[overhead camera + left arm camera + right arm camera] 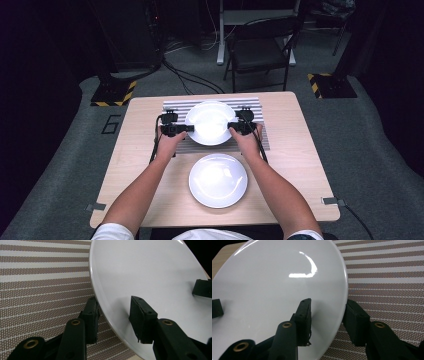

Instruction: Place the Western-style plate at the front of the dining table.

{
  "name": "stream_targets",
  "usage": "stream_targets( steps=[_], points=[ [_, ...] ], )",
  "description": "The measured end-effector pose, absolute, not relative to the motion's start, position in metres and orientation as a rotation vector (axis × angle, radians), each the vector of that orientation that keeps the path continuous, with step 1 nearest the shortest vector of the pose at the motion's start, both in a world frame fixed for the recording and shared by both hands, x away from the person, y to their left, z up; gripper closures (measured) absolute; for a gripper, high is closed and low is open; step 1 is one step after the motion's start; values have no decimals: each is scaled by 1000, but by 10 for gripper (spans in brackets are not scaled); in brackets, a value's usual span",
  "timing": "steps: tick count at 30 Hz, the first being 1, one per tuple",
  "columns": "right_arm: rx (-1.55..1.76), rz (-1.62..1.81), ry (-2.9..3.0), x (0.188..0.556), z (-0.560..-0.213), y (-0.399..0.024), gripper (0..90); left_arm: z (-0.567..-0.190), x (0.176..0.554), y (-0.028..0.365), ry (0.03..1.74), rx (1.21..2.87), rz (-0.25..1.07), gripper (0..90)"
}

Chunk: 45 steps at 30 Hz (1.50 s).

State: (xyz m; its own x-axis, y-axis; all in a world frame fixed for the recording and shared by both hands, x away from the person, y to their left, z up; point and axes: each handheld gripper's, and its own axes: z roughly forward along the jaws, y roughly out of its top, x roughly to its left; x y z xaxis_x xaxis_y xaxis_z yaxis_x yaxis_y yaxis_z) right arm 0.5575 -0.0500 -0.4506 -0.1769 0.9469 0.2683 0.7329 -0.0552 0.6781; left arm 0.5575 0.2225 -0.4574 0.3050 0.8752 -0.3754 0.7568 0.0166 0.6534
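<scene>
- From the high view, a white plate (210, 122) is over a striped mat (257, 107) at the far side of a wooden table (300, 150).
- The left gripper (189, 128) is at the plate's left edge. The right gripper (231, 126) is at its right edge. The plate sits between the two.
- A second white plate (218, 180) lies on the bare table, closer to the person and apart from both grippers.
- In the left gripper view, the left gripper (115, 316) has the plate's (150, 277) rim between its jaws. One jaw is on the white top side. The other is under the rim, over the striped mat (37, 285). The jaws are only partly closed, with the rim pinched in the gap.
- Far across the plate, a bit of the right gripper (203, 288) pokes over the other edge.
- In the right gripper view, the right gripper (328, 317) bites the plate's (274, 285) rim the same way: one jaw on top, one below, next to the striped mat (387, 277). It has hold of the plate.
- A small bit of the left gripper (217, 308) shows at the far edge.
</scene>
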Motion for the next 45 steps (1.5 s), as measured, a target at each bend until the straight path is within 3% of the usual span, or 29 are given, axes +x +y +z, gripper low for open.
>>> stream_targets(
  steps=[45],
  points=[
    [1849, 1034, 1941, 576, -478, -47, 589, -481, 583, 221, 1516, 1807, 183, 595]
  ],
)
